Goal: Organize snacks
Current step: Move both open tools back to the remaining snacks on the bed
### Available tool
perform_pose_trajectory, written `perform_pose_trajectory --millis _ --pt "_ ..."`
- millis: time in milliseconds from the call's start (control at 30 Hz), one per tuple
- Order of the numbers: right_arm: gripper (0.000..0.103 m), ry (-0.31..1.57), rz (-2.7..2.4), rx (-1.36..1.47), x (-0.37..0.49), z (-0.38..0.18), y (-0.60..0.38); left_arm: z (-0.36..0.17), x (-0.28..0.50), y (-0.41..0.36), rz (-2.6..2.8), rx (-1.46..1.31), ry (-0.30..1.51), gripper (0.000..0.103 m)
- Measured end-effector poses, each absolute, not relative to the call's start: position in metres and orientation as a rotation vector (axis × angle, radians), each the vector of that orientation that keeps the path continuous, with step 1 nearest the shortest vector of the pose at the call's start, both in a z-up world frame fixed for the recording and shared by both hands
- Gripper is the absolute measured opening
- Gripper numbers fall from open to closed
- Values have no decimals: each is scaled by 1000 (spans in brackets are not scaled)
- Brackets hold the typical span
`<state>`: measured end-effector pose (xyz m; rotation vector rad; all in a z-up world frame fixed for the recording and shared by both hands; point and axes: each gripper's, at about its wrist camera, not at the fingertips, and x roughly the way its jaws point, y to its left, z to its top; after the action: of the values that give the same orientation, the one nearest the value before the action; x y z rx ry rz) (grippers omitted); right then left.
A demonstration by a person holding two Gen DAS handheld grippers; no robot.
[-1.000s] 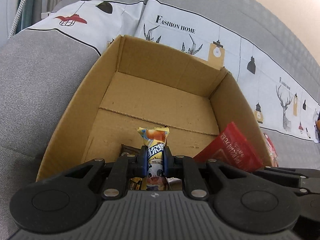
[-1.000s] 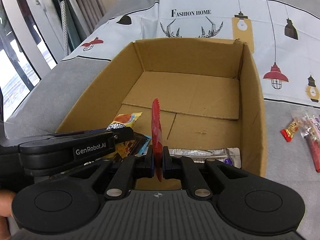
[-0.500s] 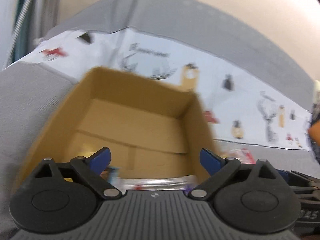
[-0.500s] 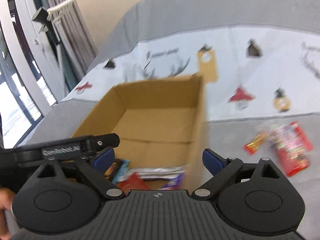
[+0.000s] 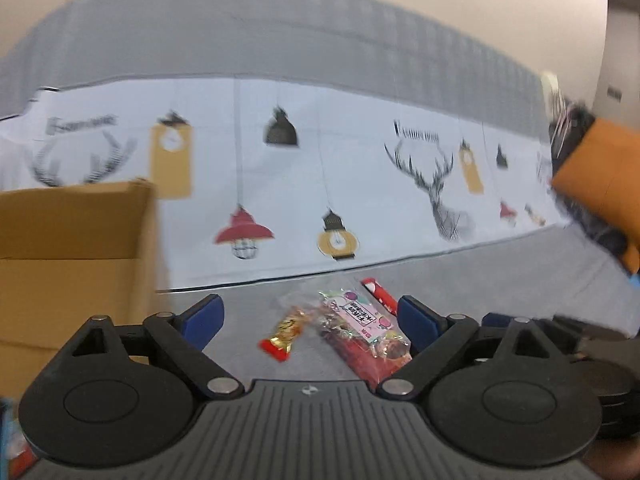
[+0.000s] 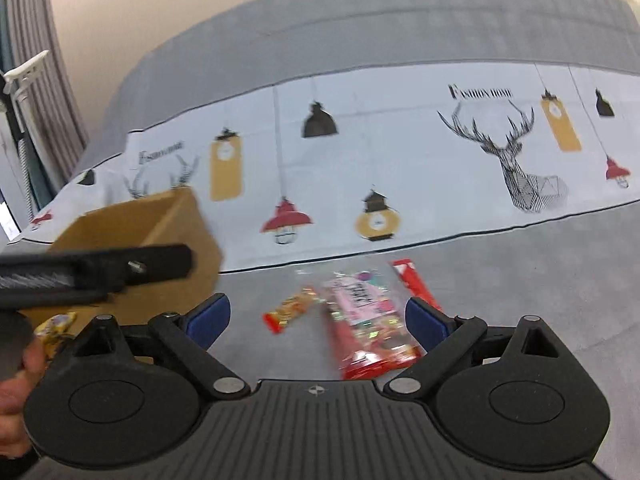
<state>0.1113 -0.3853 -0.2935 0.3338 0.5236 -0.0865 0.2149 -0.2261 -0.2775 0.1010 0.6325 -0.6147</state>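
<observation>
While both grippers point at the loose snacks on the grey sofa seat (image 6: 520,280), step in hand reads as reaching for the next pick-up, nothing grasped yet. Judged mid-task: some snacks already in box, three left outside.

Left gripper (image 5: 310,318): fingers (image 5: 202,316) spread wide, empty, touching nothing. Right gripper (image 6: 318,316): fingers (image 6: 208,314) likewise wide apart, empty, no contact visible.

Targets, near centre in both views:
- small red-and-gold candy (image 5: 282,334) (image 6: 290,308), leftmost, lying flat, just beside the bag.
- clear candy bag with pink label (image 5: 362,332) (image 6: 368,316), middle, biggest, crinkly film, partly hidden behind right finger in both views.
- red stick pack (image 5: 380,294) (image 6: 414,282), far right of the bag, touching or partly under it, cannot tell which.

Cardboard box (image 5: 76,248) (image 6: 148,236) stands open at left, near the snacks but apart. Yellow wrapper (image 6: 56,326) shows low at the left edge of the right view; in the box or not, hard to tell. Printed cloth (image 6: 400,168) with lamps and deer drapes the sofa back, far side. Orange cushion (image 5: 600,172) far right.

Next move likely: lower one gripper over one snack, centre it between the fingers, close, carry left to box. Small candy suits left side, bag suits right. Risks: bag film slipping or bunching, two fingers catching neighbour packs, both grippers crowding the same small pile. Motion blur present, fine detail unreliable.
</observation>
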Motion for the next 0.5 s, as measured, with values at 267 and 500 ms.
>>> perform_pose_trajectory --millis 267,500 --pt "92 669 6 271 172 -337 -414 -329 268 -220 -509 148 856 74" --pt "91 710 57 242 201 -354 -420 -361 270 -260 -456 314 759 78"
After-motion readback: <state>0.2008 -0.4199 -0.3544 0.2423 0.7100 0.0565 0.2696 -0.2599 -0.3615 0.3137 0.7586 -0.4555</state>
